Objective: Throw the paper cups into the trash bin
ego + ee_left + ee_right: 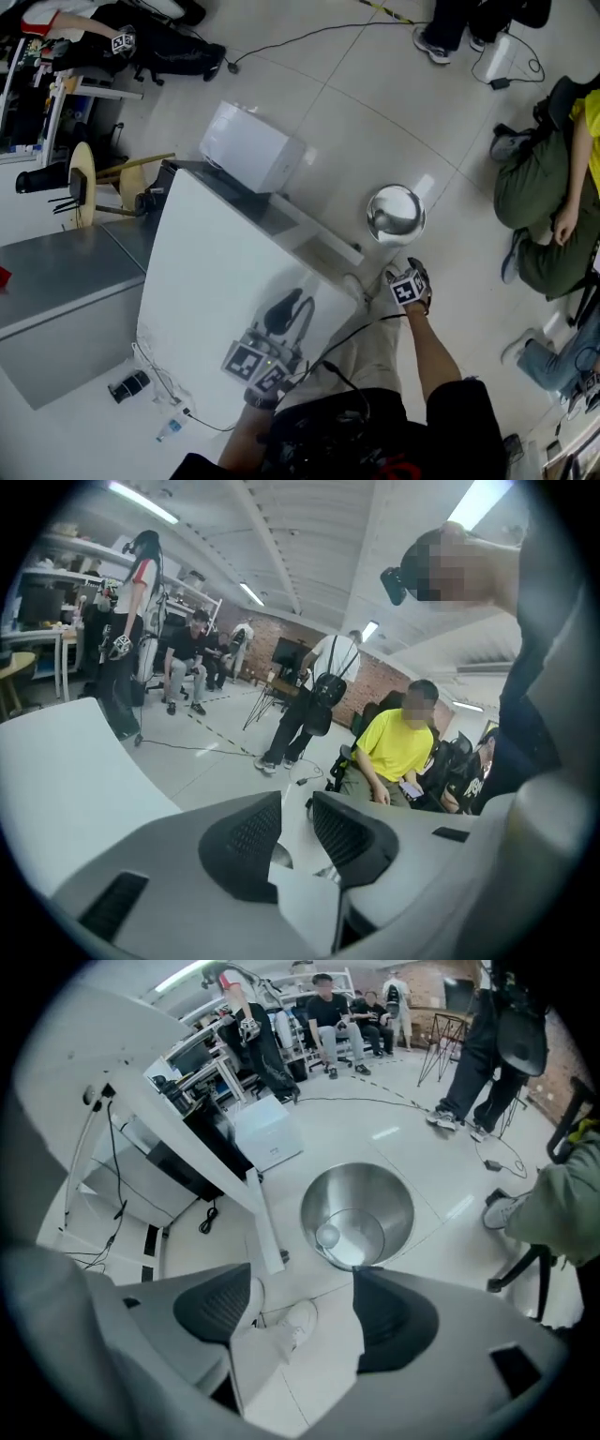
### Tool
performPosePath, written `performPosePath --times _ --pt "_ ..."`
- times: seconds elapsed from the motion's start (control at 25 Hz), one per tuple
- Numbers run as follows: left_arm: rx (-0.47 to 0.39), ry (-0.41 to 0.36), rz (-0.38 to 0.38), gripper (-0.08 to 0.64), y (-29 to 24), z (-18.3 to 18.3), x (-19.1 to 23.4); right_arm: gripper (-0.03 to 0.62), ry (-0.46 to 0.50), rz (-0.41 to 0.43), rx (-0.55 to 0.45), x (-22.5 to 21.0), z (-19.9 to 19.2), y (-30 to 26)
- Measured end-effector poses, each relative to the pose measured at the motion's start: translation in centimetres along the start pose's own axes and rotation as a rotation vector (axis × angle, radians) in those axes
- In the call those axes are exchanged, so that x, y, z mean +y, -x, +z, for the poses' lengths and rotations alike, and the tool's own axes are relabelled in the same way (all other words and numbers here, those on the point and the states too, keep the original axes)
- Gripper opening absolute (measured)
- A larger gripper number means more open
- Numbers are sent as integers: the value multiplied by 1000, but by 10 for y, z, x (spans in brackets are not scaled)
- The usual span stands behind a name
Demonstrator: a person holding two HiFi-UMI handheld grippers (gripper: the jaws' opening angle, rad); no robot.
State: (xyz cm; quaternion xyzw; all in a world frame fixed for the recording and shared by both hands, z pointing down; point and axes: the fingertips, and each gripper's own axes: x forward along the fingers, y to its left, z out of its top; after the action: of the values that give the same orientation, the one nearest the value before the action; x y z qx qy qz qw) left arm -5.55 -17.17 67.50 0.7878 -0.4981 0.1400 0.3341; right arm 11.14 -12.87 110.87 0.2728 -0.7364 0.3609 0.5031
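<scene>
Paper cup (327,1236) inside steel bin (396,1202)

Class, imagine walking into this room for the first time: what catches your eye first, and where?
The shiny steel trash bin on the floor beside the white table stands out first. The right gripper, jaws open and empty, points down toward it.

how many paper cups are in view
1, likely: a pale cup at the bottom of the steel trash bin. None shows on the white table; others may be hidden in the bin.
</scene>
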Motion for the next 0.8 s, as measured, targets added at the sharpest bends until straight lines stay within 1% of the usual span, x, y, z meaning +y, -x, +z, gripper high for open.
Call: performPosePath --times 0.08,0.12,0.24,0.32,0.4,0.44,0.56,0.6,0.68,0.76,0.8 --pt "-51 30 -17 103 8 20 -10 354 9 -22 3 1 -4 38" --pt "-77 31 -25 103 10 30 -15 354 16 -31 -6 -1 -1 54" --pt "-116 -6 -53 103 20 50 -31 353 32 -41 -70 -1 14 100" --pt "-128 -23 -71 103 31 59 -43 289 38 -24 -150 11 30 131" --pt "-148 -29 -86 103 41 68 -52 283 36 -24 -233 18 45 160" --pt "-160 -30 -92 103 46 72 -56 247 31 -39 -271 17 51 175" --pt "-203 -38 -109 103 58 88 -64 233 38 -61 -403 22 87 234" --pt "-218 -41 -113 103 63 93 -66 201 49 -60 -448 27 101 256" --pt "-243 -47 -116 103 74 100 -70 196 75 -44 -529 43 123 299" --pt "-261 -47 -114 103 86 105 -72 159 102 -25 -591 63 136 338" --pt "-273 -43 -113 103 93 108 -72 158 119 -19 -620 73 142 357"
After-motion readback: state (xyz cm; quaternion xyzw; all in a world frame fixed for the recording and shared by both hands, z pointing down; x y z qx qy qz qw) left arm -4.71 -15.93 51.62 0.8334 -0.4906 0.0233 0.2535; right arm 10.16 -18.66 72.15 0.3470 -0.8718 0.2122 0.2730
